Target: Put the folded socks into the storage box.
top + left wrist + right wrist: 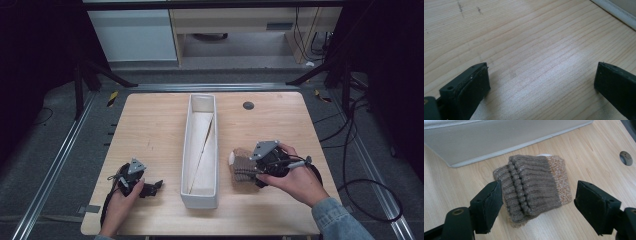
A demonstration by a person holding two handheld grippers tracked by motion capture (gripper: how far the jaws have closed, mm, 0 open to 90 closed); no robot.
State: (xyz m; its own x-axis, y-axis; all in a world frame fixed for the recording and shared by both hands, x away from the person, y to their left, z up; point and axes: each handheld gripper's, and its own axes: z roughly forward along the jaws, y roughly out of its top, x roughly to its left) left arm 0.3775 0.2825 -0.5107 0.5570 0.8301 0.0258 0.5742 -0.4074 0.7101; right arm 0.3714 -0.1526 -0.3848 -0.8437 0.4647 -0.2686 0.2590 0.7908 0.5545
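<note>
Wood-grain table (150, 125) bears white tray (192, 200); right hand-held gripper (536, 197) gapes around sock (534, 185), left hand-held gripper (541, 80) open.

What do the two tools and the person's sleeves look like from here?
Both the left tool and the right tool are black, each topped by a grey three-cornered plate and trailing a black cable. Their jaws are flat black blocks. The right arm wears a blue denim sleeve.
</note>
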